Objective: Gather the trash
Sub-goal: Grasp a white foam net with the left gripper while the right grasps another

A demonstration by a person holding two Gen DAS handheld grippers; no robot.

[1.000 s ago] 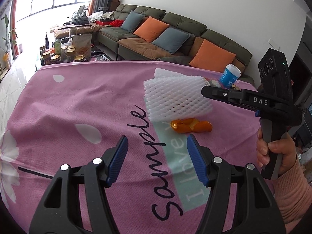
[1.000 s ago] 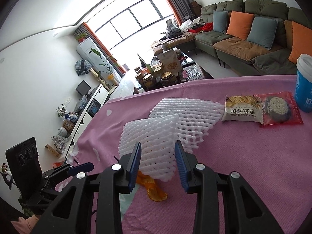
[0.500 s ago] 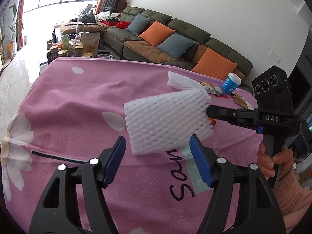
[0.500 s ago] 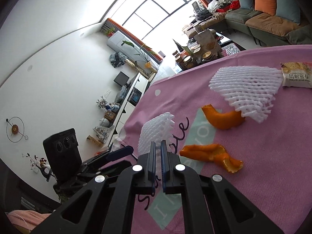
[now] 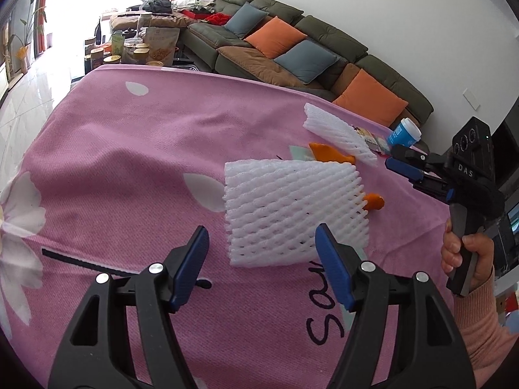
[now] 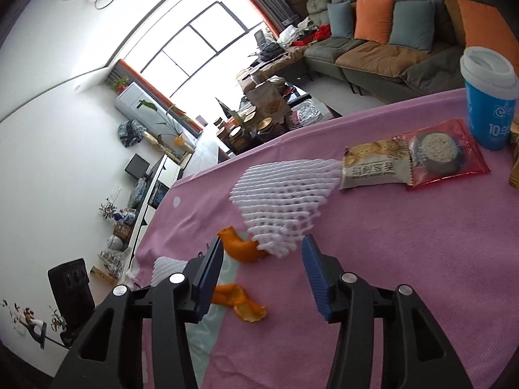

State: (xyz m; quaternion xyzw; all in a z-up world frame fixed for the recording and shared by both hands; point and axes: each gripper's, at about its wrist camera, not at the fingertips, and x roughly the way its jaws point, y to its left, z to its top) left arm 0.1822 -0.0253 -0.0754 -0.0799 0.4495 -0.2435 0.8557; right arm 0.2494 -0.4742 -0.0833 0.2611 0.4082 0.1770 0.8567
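Item: white foam net sleeve (image 5: 292,214) — lies flat on the pink tablecloth (image 5: 129,149), just ahead of the left gripper (image 5: 261,267), whose jaws stand wide apart and empty. A second foam net (image 6: 285,201) lies farther off, overlapping one orange peel (image 6: 241,246); another peel piece (image 6: 240,304) lies nearer.

Right gripper (image 6: 262,275): jaws have just been opening, now apart, nothing between them.

Handling, judged: very light, soft, springy — crushes readily and may snag on a pad. Best taken by pinching a free edge or corner. Peels: limp, thin, possibly slick.

Nearby: snack packets (image 6: 412,162), blue cup (image 6: 489,103).
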